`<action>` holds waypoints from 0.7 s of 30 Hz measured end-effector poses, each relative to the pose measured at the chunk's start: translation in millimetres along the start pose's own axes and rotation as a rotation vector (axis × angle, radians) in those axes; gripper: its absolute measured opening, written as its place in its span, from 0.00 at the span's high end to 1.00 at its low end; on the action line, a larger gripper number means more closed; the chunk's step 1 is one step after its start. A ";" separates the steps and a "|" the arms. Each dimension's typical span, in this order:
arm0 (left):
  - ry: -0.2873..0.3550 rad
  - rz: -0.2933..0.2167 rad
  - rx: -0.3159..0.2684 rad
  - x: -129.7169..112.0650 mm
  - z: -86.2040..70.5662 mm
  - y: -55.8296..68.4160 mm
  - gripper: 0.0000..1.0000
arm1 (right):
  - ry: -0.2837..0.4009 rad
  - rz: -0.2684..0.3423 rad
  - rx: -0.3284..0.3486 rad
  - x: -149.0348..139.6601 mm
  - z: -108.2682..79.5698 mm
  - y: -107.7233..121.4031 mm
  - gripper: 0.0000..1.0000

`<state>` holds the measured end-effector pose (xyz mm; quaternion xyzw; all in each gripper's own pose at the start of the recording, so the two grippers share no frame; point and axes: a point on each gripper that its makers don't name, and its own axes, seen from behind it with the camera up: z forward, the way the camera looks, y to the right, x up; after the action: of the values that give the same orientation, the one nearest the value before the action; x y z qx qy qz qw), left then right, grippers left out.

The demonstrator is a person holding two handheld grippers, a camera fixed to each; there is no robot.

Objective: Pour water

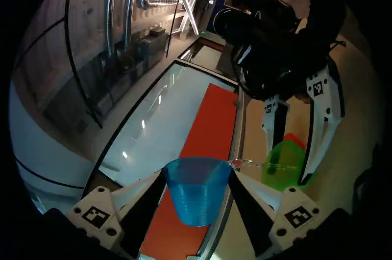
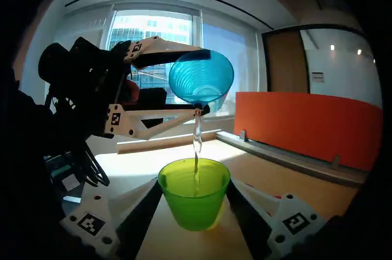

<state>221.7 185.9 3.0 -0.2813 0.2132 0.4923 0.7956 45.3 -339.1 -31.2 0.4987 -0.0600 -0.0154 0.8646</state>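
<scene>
- Clenching the sides of a blue cup [image 1: 196, 196], the left gripper [image 1: 197, 174] holds it tilted, rim lowered toward the green cup [image 2: 194, 206].
- Right gripper [image 2: 194, 184] grasps the green cup upright over the desk [image 2: 274, 177].
- Thin water [image 2: 197, 137] runs from the blue rim into the green cup.
- Both cups are see-through ribbed plastic.
- Black-and-white square markers [image 2: 92, 224] sit on the grippers.
- Wall sign [image 2: 317, 77] is too small to read.
- Whether the green cup's base touches the desk cannot be told.
</scene>
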 end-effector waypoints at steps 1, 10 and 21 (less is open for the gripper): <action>0.001 0.004 0.003 0.5 -0.3 -0.7 0.12 | 0.000 0.000 0.000 0.2 -0.1 0.1 0.10; 0.005 0.050 0.013 4.1 -2.6 -2.8 0.12 | 0.001 -0.002 -0.001 0.9 -1.3 0.2 0.10; 0.012 0.105 0.014 8.7 -1.5 -5.2 0.12 | 0.004 -0.004 -0.002 1.7 -1.0 1.5 0.11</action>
<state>230.0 188.9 -2.2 -0.2669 0.2357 0.5301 0.7695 47.1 -337.6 -30.2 0.4980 -0.0573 -0.0163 0.8651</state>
